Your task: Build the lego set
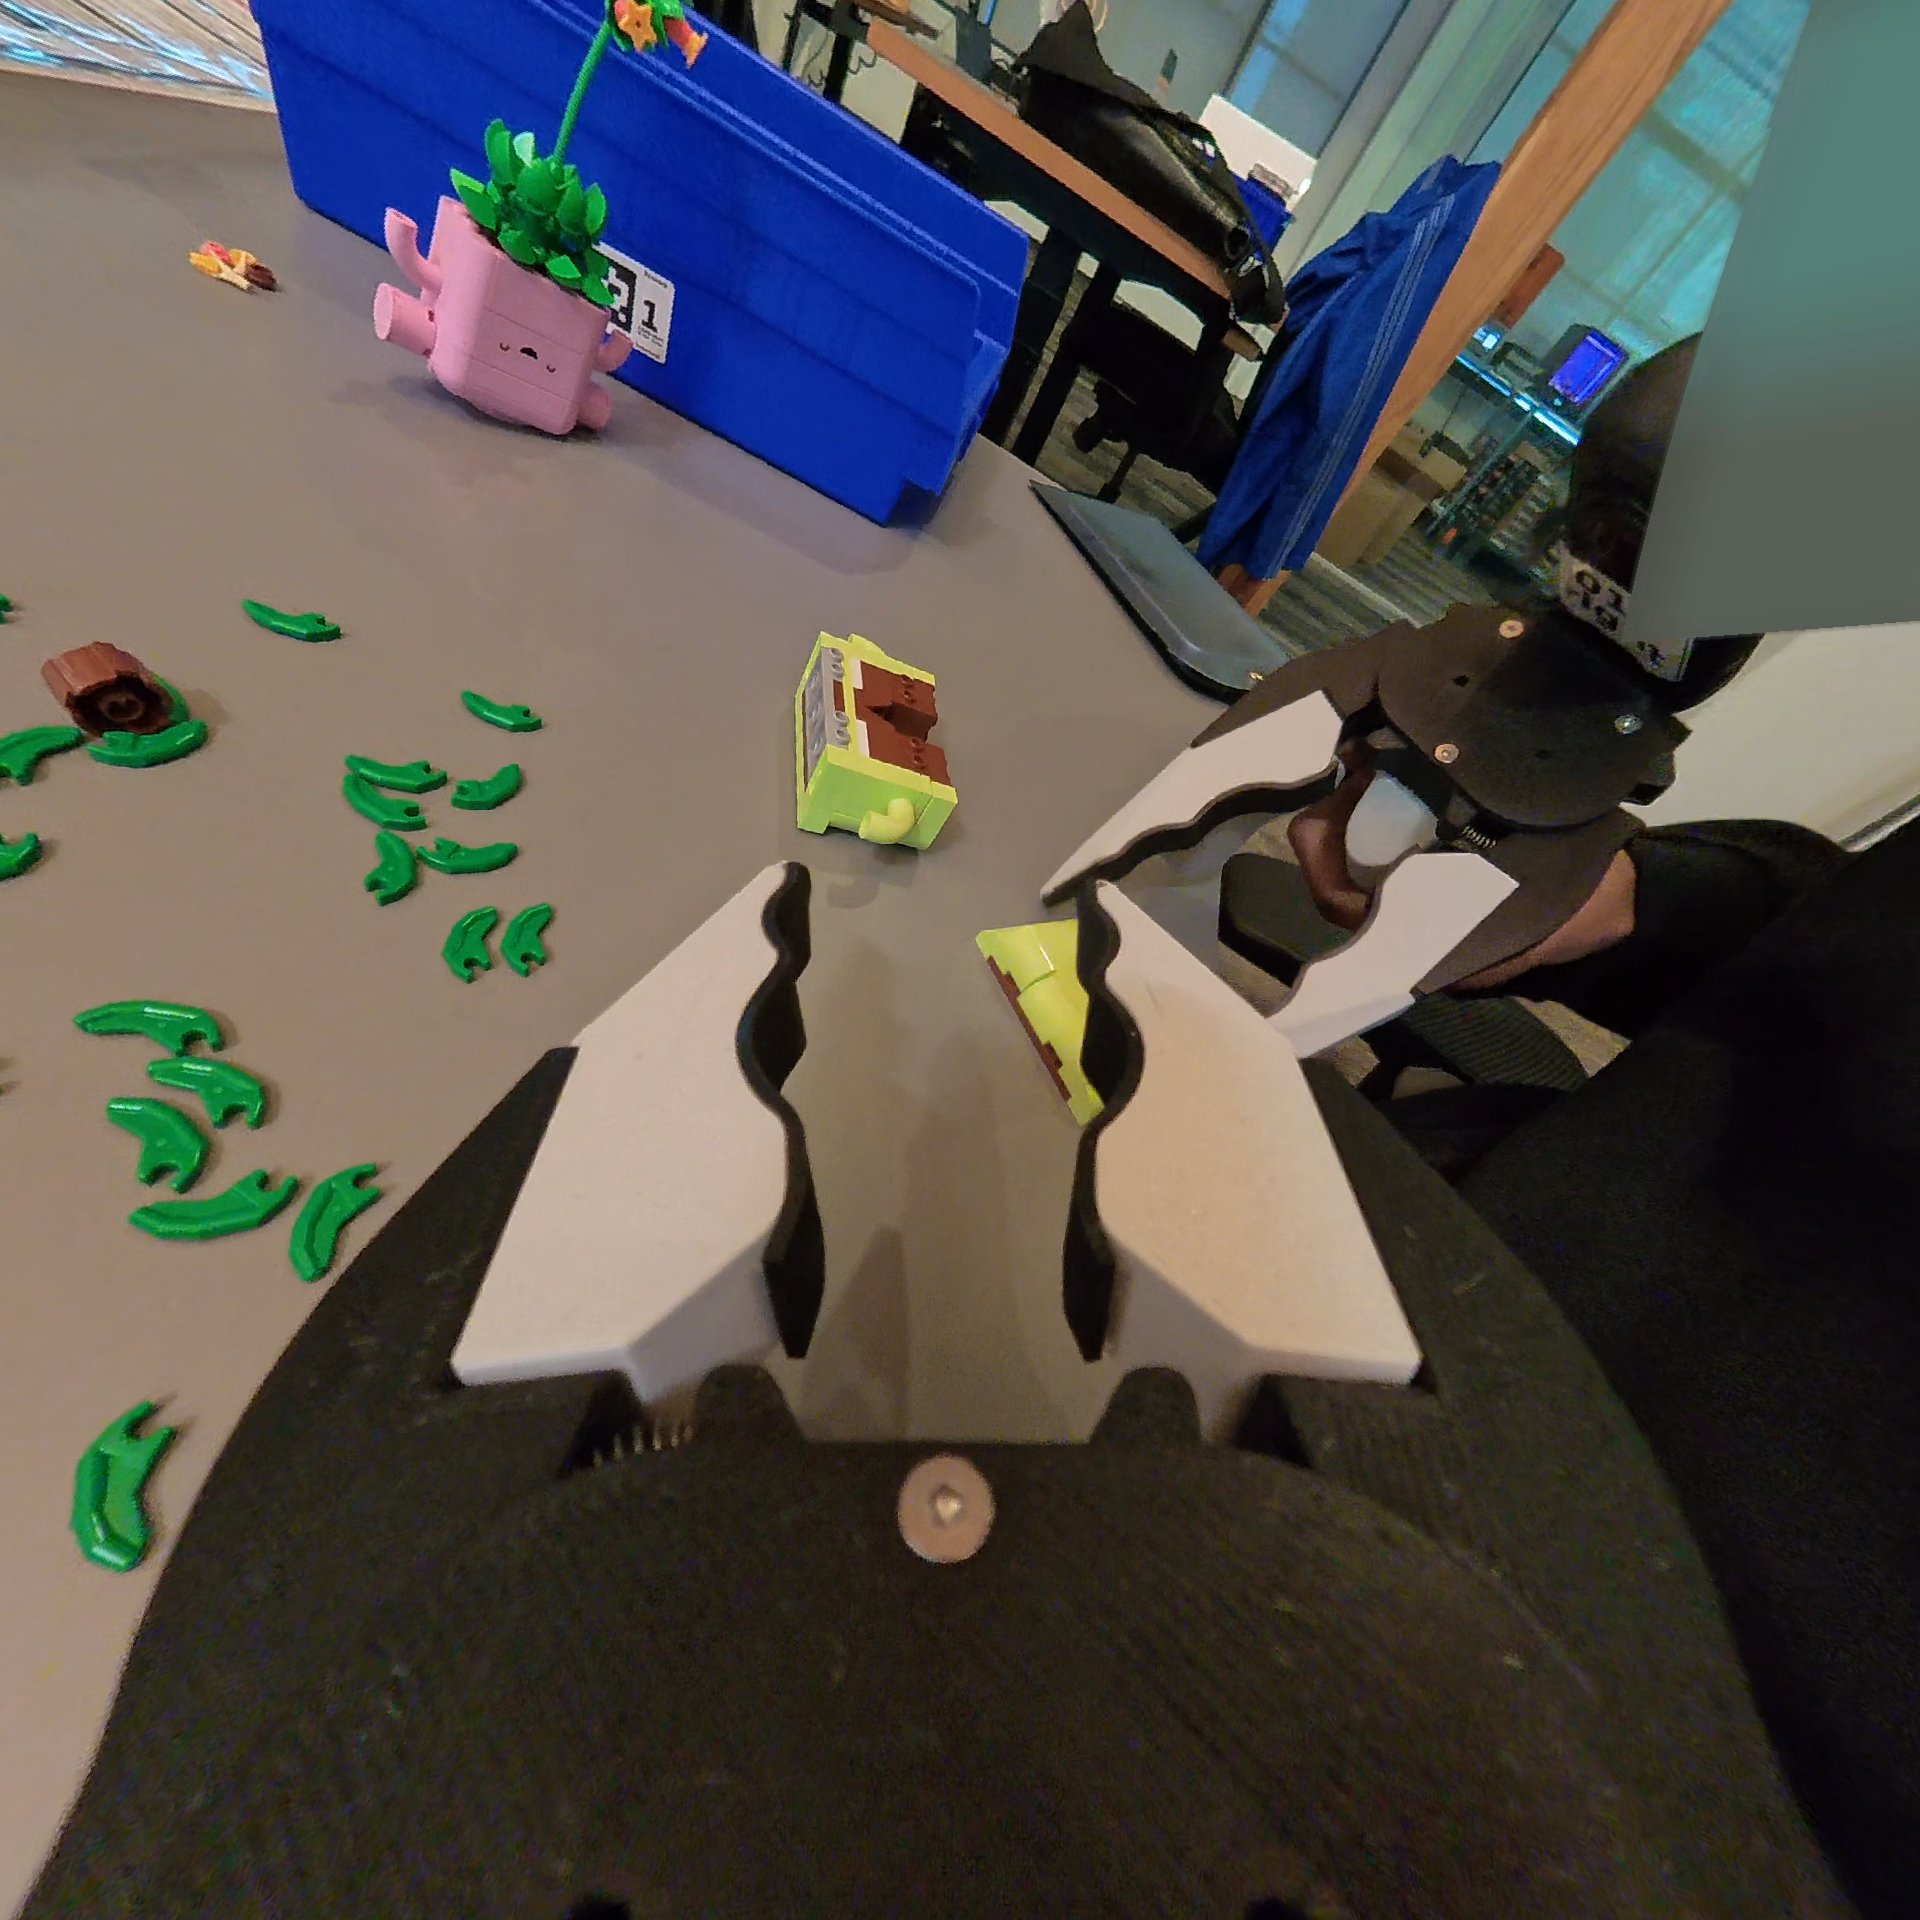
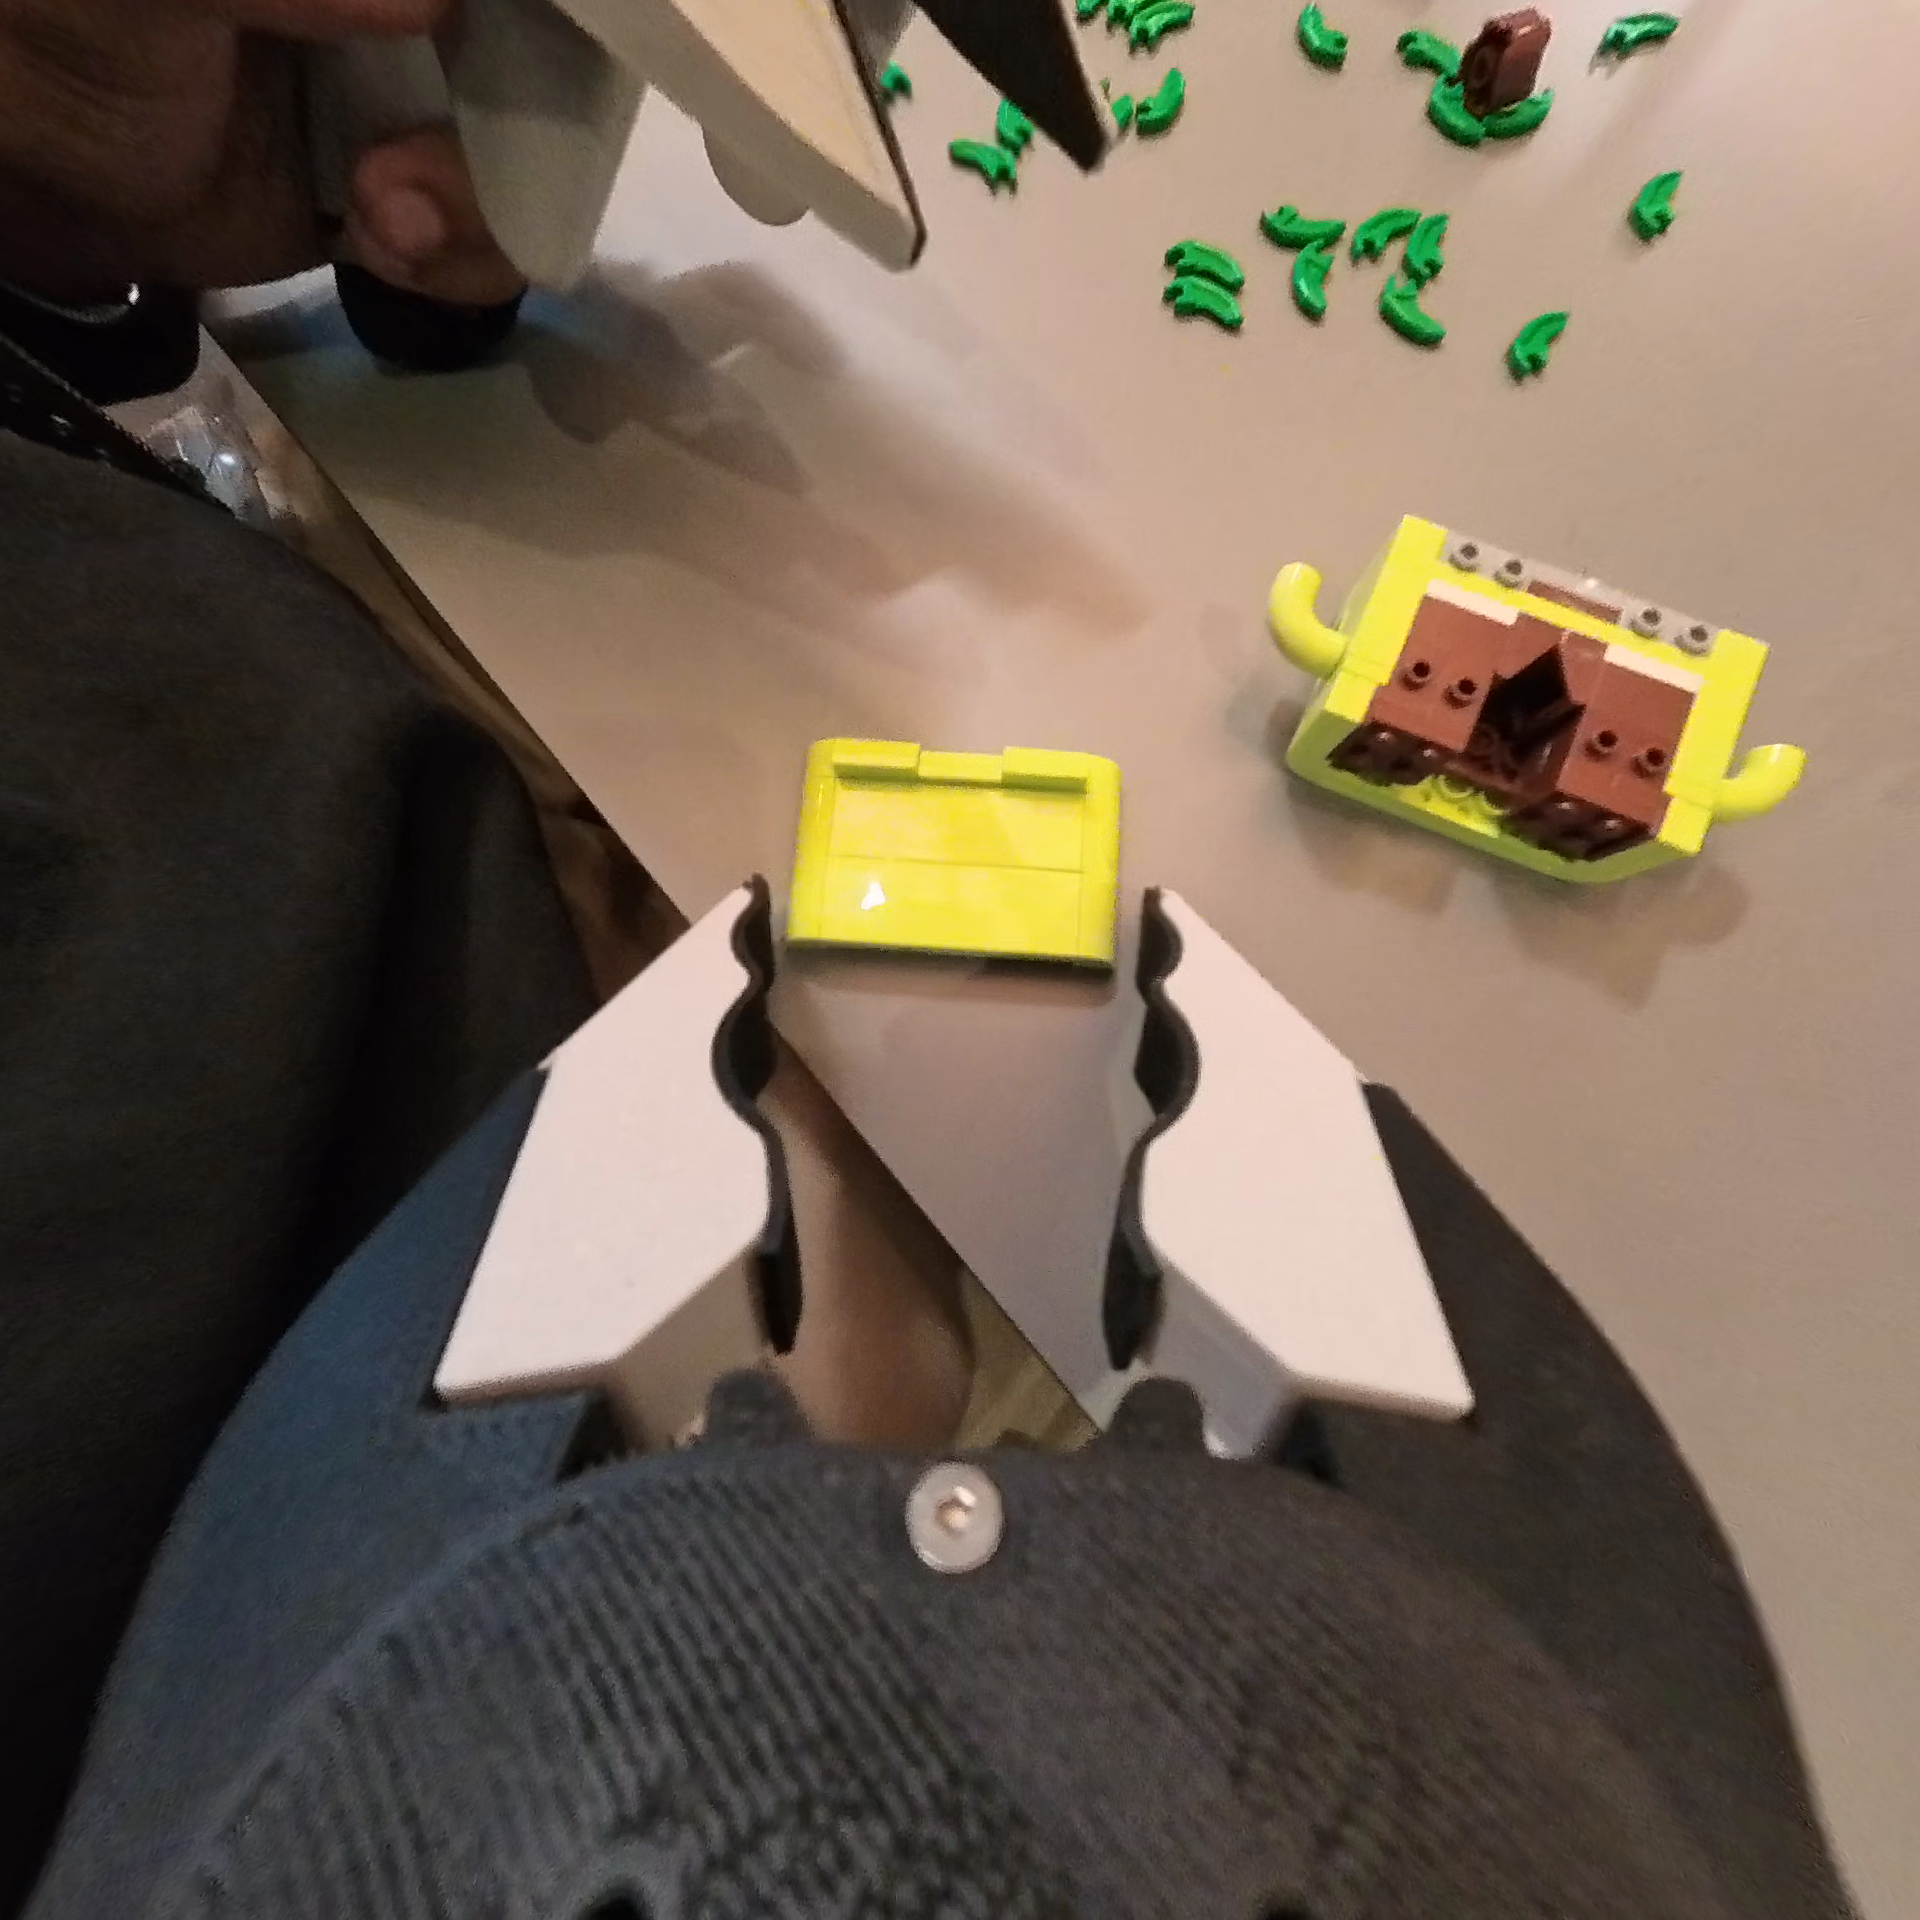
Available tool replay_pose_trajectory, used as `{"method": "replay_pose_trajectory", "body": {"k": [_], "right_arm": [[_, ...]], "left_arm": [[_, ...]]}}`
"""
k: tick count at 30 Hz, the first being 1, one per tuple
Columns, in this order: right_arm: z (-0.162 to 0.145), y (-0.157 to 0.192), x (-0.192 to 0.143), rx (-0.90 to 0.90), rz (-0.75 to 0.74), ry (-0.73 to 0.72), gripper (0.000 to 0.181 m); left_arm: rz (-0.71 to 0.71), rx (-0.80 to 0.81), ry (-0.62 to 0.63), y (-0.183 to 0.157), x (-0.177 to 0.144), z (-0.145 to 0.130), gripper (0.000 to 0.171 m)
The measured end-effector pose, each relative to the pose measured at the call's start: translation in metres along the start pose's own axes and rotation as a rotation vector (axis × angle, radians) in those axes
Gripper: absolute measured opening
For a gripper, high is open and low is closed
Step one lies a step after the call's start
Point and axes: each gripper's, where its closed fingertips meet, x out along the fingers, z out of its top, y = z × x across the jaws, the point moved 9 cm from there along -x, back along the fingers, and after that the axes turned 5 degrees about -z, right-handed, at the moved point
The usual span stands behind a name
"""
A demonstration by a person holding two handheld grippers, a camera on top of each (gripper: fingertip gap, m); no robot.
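A: Nearest the lens, the left gripper (image 1: pixel 940 894) is seen with its jaws spread and nothing between them; only the grey table (image 1: pixel 582 582) shows in the gap.

B: And the right gripper (image 2: pixel 956 899)?

A: Its jaws are likewise held apart. A lime-green panel (image 2: pixel 954 852) lies flat on the table just ahead of its fingertips, near the table edge, and is not pinched.

B: What is found farther out, from largest down?

A: A blue bin (image 1: pixel 727 239) stands at the back of the table. A pink pot figure (image 1: pixel 499 312) with green leaves is set tilted just in front of it. The lime-green and brown body (image 2: pixel 1527 707) lies on its side, apart from the panel. A small brown stump piece (image 1: pixel 104 691) rests at the left, and loose green leaf pieces (image 1: pixel 395 821) are scattered around it.
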Motion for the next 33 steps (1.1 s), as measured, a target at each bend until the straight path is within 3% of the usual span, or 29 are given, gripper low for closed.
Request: {"method": "replay_pose_trajectory", "body": {"k": [4, 9, 14, 19, 24, 33], "right_arm": [[0.010, 0.000, 0.008, -0.001, 0.006, 0.002, 0.073], [0.009, 0.001, 0.013, -0.032, -0.006, 0.050, 0.064], [0.010, 0.000, 0.004, -0.033, -0.038, -0.011, 0.064], [0.028, -0.039, -0.015, 0.098, -0.145, -0.131, 0.064], [0.033, -0.084, -0.004, 0.259, -0.192, -0.144, 0.064], [0.039, -0.089, 0.016, 0.238, -0.182, -0.050, 0.064]], "left_arm": [[-0.007, 0.005, 0.009, -0.002, 0.004, 0.000, 0.050], [0.006, 0.025, 0.014, -0.003, 0.004, 0.000, 0.050], [-0.012, 0.002, 0.020, -0.002, 0.007, 0.000, 0.050], [-0.050, -0.014, 0.045, 0.003, 0.027, 0.006, 0.054], [-0.086, 0.032, 0.132, 0.011, 0.061, 0.017, 0.063], [-0.141, -0.049, 0.147, 0.026, 0.074, 0.022, 0.063]]}}
